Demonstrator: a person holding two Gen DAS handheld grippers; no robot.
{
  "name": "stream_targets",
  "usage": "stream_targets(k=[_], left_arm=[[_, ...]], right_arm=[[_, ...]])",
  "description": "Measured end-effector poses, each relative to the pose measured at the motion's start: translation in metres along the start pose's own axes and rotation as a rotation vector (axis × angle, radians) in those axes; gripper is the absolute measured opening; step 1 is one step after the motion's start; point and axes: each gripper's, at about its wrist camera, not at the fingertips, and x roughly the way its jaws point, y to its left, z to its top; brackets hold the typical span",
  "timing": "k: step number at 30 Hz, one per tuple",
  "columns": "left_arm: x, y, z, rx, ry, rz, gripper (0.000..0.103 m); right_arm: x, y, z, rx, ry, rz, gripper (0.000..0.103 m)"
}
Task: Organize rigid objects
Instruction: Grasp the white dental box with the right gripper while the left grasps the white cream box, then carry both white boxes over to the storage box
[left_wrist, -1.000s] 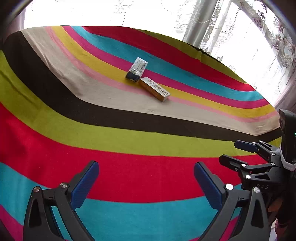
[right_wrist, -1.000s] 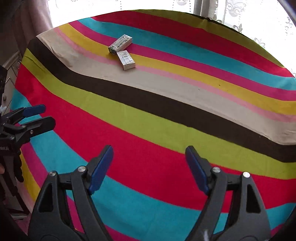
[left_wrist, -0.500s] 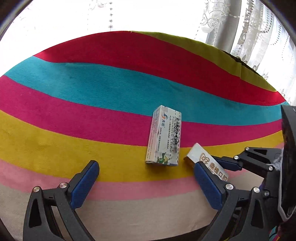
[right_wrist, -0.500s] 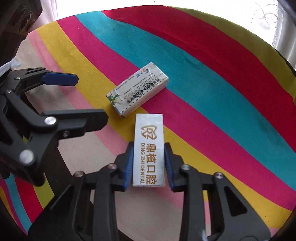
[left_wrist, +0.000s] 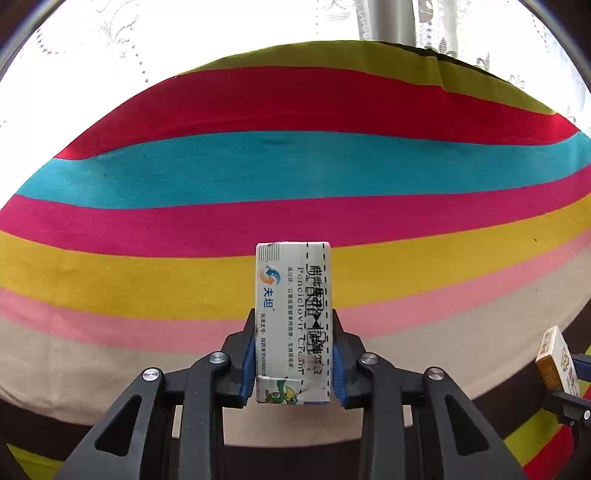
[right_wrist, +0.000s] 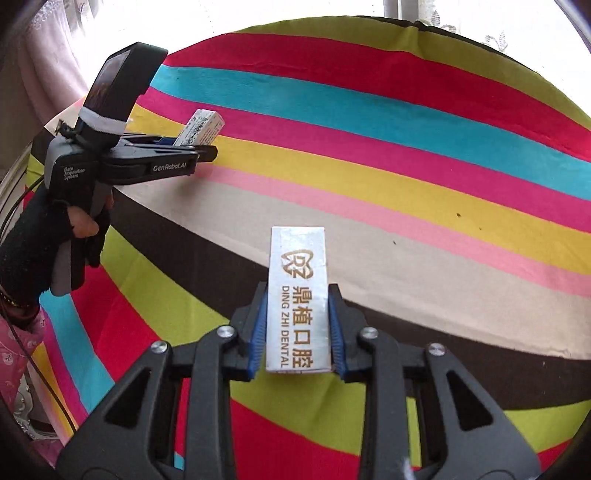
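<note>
Since earlier frame, both cartons taken off striped cloth (left_wrist: 295, 166): left gripper (left_wrist: 293, 354) clamped across Penciclovir cream box (left_wrist: 291, 314), right gripper (right_wrist: 297, 332) clamped across Ding Zhi Dental box (right_wrist: 297, 295), each gripped by long sides, evidently for controlled repositioning.

Your left gripper (left_wrist: 293, 354) has closed its fingers on the white penciclovir cream carton (left_wrist: 293, 321); your right gripper (right_wrist: 297, 332) has lifted the white-and-gold dental box (right_wrist: 298, 299) nearer, off the striped cloth (right_wrist: 406, 184).
</note>
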Motion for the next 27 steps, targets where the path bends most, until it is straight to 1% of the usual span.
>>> stream_targets(k=[3, 4, 7, 10, 19, 25, 27], left_arm=[[-0.035, -0.021, -0.035, 0.02, -0.004, -0.032, 0.034], [-0.046, -0.027, -0.047, 0.022, -0.006, -0.049, 0.034], [-0.081, -0.043, -0.081, 0.024, -0.021, -0.086, 0.034], [-0.11, -0.057, -0.104, 0.015, -0.031, -0.128, 0.034], [-0.166, -0.093, -0.157, 0.044, -0.051, -0.2, 0.034], [-0.203, -0.124, -0.176, 0.104, -0.091, -0.241, 0.034], [-0.211, -0.137, -0.176, 0.138, -0.105, -0.255, 0.034]], right_arm=[[-0.017, 0.001, -0.02, 0.038, 0.0, -0.013, 0.034], [-0.023, 0.004, -0.031, 0.041, 0.0, -0.026, 0.034], [-0.045, 0.011, -0.05, 0.045, -0.009, -0.052, 0.034], [-0.068, 0.019, -0.069, 0.055, -0.025, -0.076, 0.034], [-0.135, 0.03, -0.129, 0.061, -0.058, -0.155, 0.034], [-0.17, 0.028, -0.172, 0.091, -0.068, -0.188, 0.034], [-0.18, 0.026, -0.186, 0.101, -0.068, -0.197, 0.034]])
